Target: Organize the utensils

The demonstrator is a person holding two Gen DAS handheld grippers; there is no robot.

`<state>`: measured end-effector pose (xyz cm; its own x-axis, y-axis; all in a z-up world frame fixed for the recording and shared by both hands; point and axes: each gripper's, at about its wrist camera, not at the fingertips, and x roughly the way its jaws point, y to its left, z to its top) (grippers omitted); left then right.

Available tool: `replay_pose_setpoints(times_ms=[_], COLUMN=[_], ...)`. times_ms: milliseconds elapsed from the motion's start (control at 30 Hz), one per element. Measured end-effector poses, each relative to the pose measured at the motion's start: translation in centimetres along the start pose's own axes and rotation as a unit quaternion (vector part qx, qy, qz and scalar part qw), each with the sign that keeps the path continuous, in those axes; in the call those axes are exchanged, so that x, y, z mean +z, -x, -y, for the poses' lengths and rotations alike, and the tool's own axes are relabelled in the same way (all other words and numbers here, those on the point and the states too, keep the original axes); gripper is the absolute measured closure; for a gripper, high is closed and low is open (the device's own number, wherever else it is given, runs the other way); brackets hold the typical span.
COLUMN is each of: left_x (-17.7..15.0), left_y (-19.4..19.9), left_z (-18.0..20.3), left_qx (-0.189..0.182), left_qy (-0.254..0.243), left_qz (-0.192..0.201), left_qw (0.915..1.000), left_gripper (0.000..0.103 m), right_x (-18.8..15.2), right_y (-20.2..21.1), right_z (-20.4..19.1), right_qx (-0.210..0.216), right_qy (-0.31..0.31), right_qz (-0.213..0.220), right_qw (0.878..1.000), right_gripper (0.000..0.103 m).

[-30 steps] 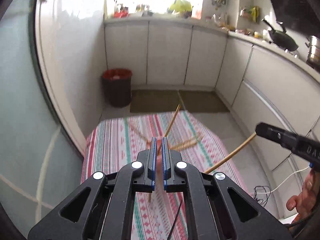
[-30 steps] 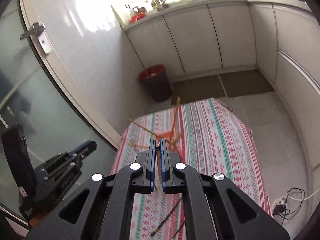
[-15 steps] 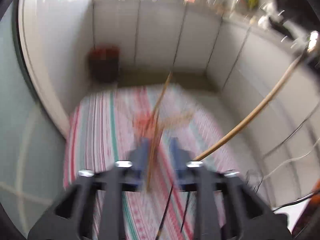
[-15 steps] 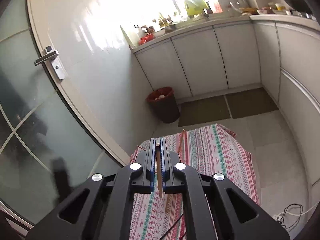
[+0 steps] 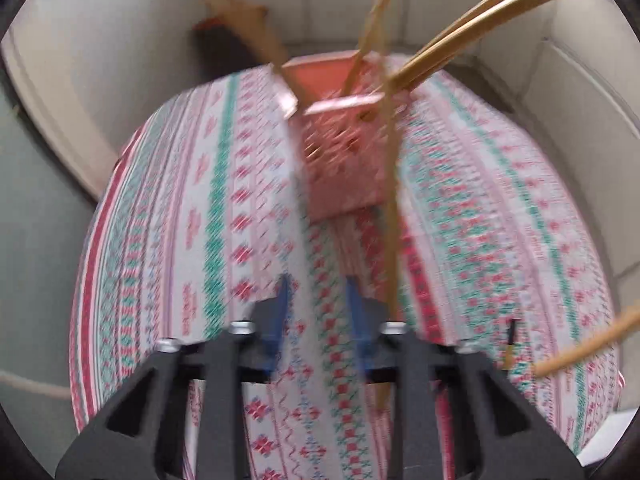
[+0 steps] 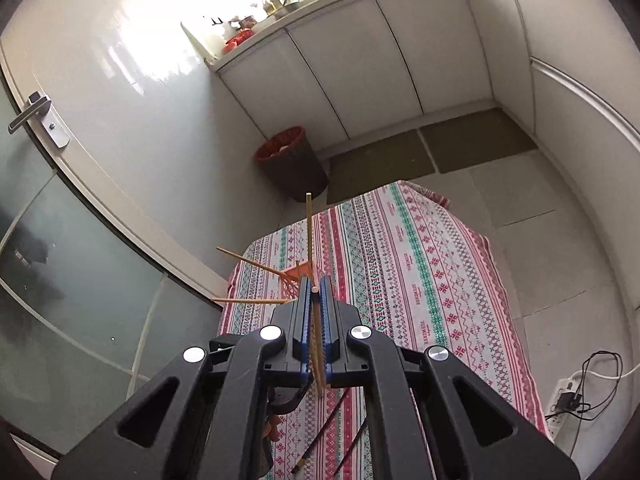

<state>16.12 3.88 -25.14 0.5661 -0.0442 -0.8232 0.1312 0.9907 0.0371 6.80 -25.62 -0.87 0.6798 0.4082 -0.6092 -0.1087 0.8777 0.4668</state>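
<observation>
In the left wrist view a pink perforated holder (image 5: 344, 160) stands on the patterned tablecloth (image 5: 180, 240) with several wooden chopsticks (image 5: 472, 36) leaning out of it. My left gripper (image 5: 316, 304) is open and empty just in front of it; one chopstick (image 5: 390, 208) hangs beside its right finger. In the right wrist view my right gripper (image 6: 316, 284) is shut on a wooden chopstick (image 6: 318, 340), high above the holder (image 6: 298, 278). Two dark chopsticks (image 6: 340, 436) lie on the cloth.
A red-rimmed bin (image 6: 290, 164) stands on the floor beyond the table. White cabinets (image 6: 380, 52) line the far wall and a glass door (image 6: 60, 260) is at the left. A power strip with cables (image 6: 572, 404) lies on the floor at right.
My left gripper has opened, letting go of its chopstick, and has dropped close to the holder. My right gripper, still holding its chopstick, has stayed high above the table.
</observation>
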Motion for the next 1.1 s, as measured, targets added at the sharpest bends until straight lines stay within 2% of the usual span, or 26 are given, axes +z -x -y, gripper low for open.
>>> replay_pose_setpoints(times_ms=[33, 100, 200, 233, 267, 300, 333, 367, 533, 600, 633, 667, 733, 833, 867, 967, 1100], left_x=[0.3, 0.6, 0.9, 1.1, 1.3, 1.1, 1.0, 1.0, 1.3, 1.5, 1.6, 1.6, 1.5, 2.0, 2.2, 2.7, 4.8], left_y=[0.7, 2.4, 4.6, 5.0, 5.1, 4.8, 4.4, 3.7, 1.0, -0.2, -0.5, -0.8, 0.7, 6.4, 9.9, 17.1, 21.7], left_z=[0.3, 0.7, 0.3, 0.3, 0.2, 0.3, 0.6, 0.6, 1.0, 1.3, 1.4, 1.6, 2.2, 2.5, 2.3, 1.7, 0.3], left_qx=[0.002, -0.003, -0.053, -0.063, -0.068, -0.064, -0.057, -0.046, -0.016, -0.013, -0.012, -0.008, 0.008, 0.000, -0.013, -0.041, -0.059], left_qy=[-0.011, -0.025, -0.012, -0.004, 0.002, 0.004, 0.006, 0.009, 0.006, 0.004, 0.000, -0.009, -0.026, -0.032, -0.028, -0.023, 0.005], left_qz=[0.009, 0.030, 0.039, 0.039, 0.037, 0.030, 0.025, 0.023, 0.001, -0.003, -0.002, 0.001, 0.037, 0.111, 0.147, 0.210, 0.263], left_qw=[0.9999, 0.9992, 0.9978, 0.9972, 0.9970, 0.9975, 0.9981, 0.9987, 0.9998, 0.9999, 0.9999, 0.9999, 0.9990, 0.9933, 0.9886, 0.9766, 0.9629], left_gripper=[0.094, 0.099, 0.099, 0.095, 0.086, 0.075, 0.053, 0.046, 0.047, 0.050, 0.066, 0.093, 0.097, 0.097, 0.097, 0.097, 0.097], right_x=[-0.1, -0.1, -0.1, -0.2, -0.2, -0.2, -0.3, -0.4, -0.8, -0.8, -0.8, -0.8, -0.7, -0.6, -0.6, -0.3, 0.6], right_y=[0.0, -0.1, 0.6, 1.0, 1.2, 1.4, 1.7, 1.8, 1.2, 0.6, 0.4, 0.2, 0.0, 0.5, 0.8, 2.2, 3.7], right_z=[0.3, 0.8, 1.3, 1.5, 1.6, 1.6, 1.7, 1.7, 2.6, 3.1, 3.2, 3.3, 3.5, 3.7, 3.7, 3.6, 2.8], right_qx=[0.002, 0.004, 0.003, 0.003, 0.003, 0.003, 0.002, 0.001, 0.000, -0.001, -0.001, -0.002, -0.003, 0.002, 0.005, 0.016, 0.021], right_qy=[-0.002, -0.010, -0.016, -0.018, -0.020, -0.022, -0.024, -0.025, -0.037, -0.041, -0.042, -0.042, -0.043, -0.043, -0.043, -0.045, -0.047], right_qz=[-0.001, -0.003, 0.004, 0.007, 0.010, 0.013, 0.017, 0.019, 0.017, 0.010, 0.008, 0.006, 0.004, 0.010, 0.012, 0.025, 0.043], right_qw=[1.000, 1.000, 1.000, 1.000, 1.000, 1.000, 1.000, 1.000, 0.999, 0.999, 0.999, 0.999, 0.999, 0.999, 0.999, 0.999, 0.998], right_gripper=[0.098, 0.098, 0.098, 0.098, 0.098, 0.098, 0.098, 0.098, 0.098, 0.098, 0.098, 0.098, 0.098, 0.098, 0.098, 0.098, 0.098])
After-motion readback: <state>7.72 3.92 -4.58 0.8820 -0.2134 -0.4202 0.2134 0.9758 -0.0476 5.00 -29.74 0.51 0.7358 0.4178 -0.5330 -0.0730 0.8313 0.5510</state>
